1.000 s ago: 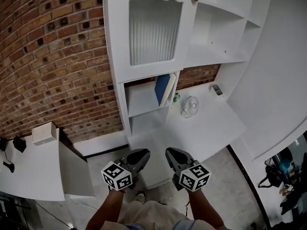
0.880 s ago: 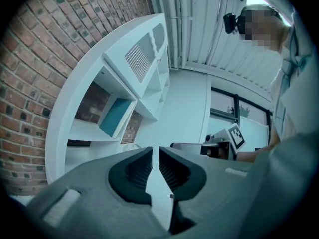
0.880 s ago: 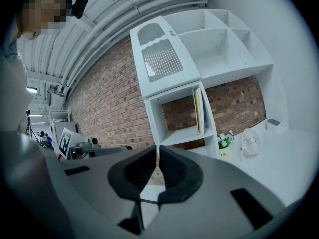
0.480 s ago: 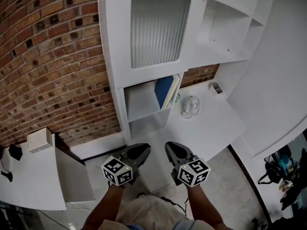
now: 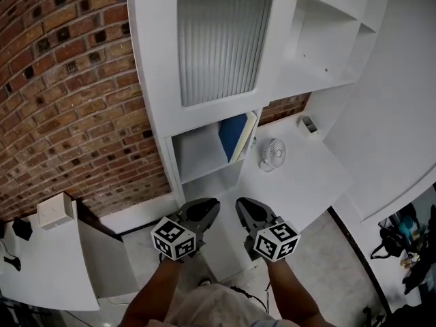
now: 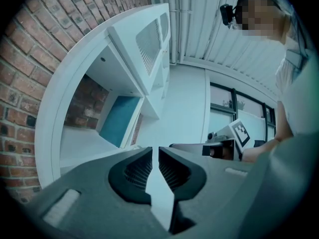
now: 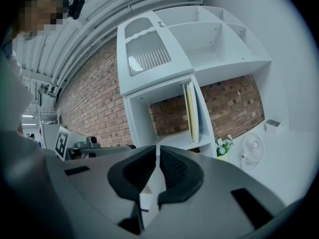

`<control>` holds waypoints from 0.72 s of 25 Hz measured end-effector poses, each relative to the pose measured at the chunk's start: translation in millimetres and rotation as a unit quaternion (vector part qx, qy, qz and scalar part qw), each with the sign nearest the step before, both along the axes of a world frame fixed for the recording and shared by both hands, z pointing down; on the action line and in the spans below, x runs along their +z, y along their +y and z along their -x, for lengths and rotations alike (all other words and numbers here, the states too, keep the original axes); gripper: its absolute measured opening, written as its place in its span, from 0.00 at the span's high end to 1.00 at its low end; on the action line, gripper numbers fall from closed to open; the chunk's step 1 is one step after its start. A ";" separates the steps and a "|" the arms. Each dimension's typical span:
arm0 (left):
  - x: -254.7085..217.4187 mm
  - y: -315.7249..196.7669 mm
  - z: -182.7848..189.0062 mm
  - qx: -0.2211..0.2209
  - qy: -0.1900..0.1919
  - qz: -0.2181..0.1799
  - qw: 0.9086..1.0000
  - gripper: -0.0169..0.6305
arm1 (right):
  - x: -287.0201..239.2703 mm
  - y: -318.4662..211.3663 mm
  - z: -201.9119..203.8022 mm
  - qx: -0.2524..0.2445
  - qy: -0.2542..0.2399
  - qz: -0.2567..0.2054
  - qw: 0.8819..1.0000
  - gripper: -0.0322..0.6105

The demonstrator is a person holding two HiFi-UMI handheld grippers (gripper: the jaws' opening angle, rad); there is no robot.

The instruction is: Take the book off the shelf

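Book: a blue book [image 5: 234,135] stands on end in the open shelf [image 5: 197,157] below the ribbed cabinet door, at centre frame in the head view, tucked against the compartment's right wall.
Long axis: it runs up and down, with the pale page edges facing out toward the person.
Left gripper: the left gripper [image 5: 206,206] is clenched on nothing, low in the frame, left of centre and well apart from the book.
Right gripper: the right gripper [image 5: 244,206] is likewise pressed closed and empty, just beside its partner.
Direction: the book lies almost straight above the right gripper in the head view, and up and to the right of the left one.
Own views: the right gripper view puts the book edge-on just above its jaws; the left gripper view shows the blue cover off to the upper left.
Nearer hand: the right, by a small margin, as a judgement.
Next move: likely a reach ahead to the shelf with the jaws first spread.
Neighbours: a small fan [image 5: 272,152] stands on the desk right of the shelf.
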State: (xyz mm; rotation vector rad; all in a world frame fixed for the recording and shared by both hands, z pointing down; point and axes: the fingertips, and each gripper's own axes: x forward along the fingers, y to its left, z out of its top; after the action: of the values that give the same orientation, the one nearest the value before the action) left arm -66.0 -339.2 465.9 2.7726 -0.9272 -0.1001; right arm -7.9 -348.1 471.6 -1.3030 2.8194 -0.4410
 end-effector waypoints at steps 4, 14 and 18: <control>4.2 -17.7 1.1 -0.008 0.001 0.002 1.000 0.94 | 2.2 -16.1 0.3 0.007 0.004 -0.001 1.000 0.92; 13.3 -49.5 -5.9 -0.005 0.004 0.014 1.000 0.94 | 1.5 -53.0 -8.2 0.023 0.004 -0.008 1.000 0.89; 14.3 -61.4 -8.9 -0.002 0.001 0.013 1.000 0.94 | -1.3 -68.0 -7.1 0.028 0.003 -0.012 1.000 0.83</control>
State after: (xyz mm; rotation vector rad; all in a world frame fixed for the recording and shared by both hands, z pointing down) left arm -57.1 -400.6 480.1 2.7468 -0.9271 -0.0925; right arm -0.8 -416.0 470.3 -1.3760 2.7757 -0.4008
